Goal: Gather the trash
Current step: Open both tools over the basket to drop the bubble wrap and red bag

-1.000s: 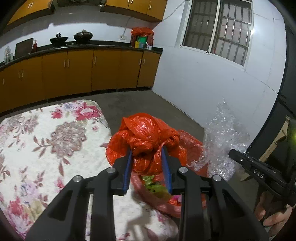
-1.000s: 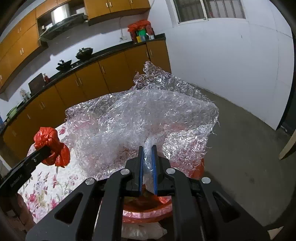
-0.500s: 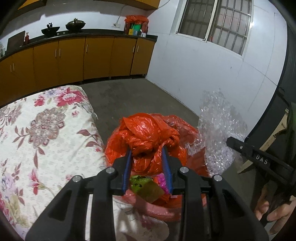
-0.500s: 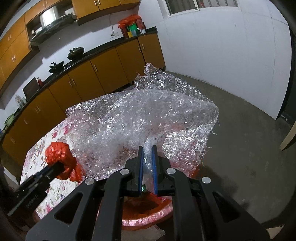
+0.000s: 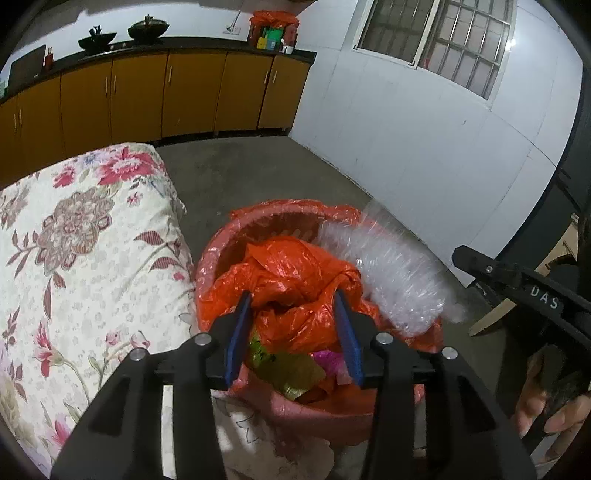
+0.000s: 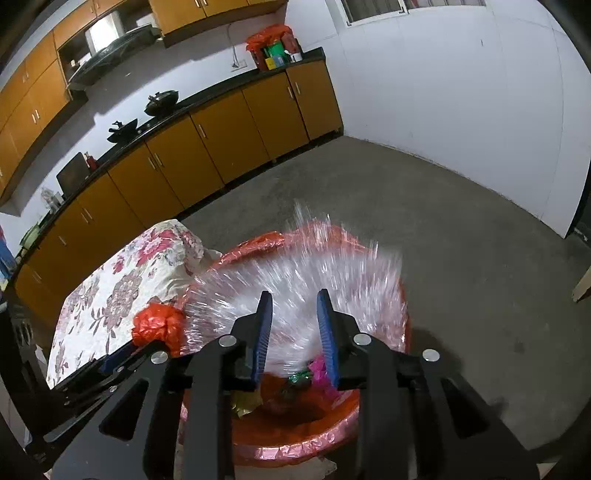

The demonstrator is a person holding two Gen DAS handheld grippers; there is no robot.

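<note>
A grey concrete floor [image 6: 424, 206] carries the red-lined bin [image 5: 258, 221], standing just off the corner of a bed [image 5: 85, 258] (floral cover). The bin holds crumpled trash

I am looking into a kitchen with plain white walls [image 5: 406, 122] and a rough grey concrete floor [image 6: 461, 236]. A run of orange-brown base cabinets [image 5: 147, 96] lines the far wall under a dark worktop [image 6: 207, 99], and matching upper cabinets [image 6: 33, 74] hang above it. Two dark woks [image 5: 147, 27] sit on the worktop, with a red-wrapped bundle of boxes [image 5: 273, 27] at its end by the corner. A barred window [image 5: 454, 37] is set high in the side wall. Nearer me stands a surface draped in a floral cloth [image 5: 81, 240]. The light is dim and bluish, with bright patches on the walls.
</note>
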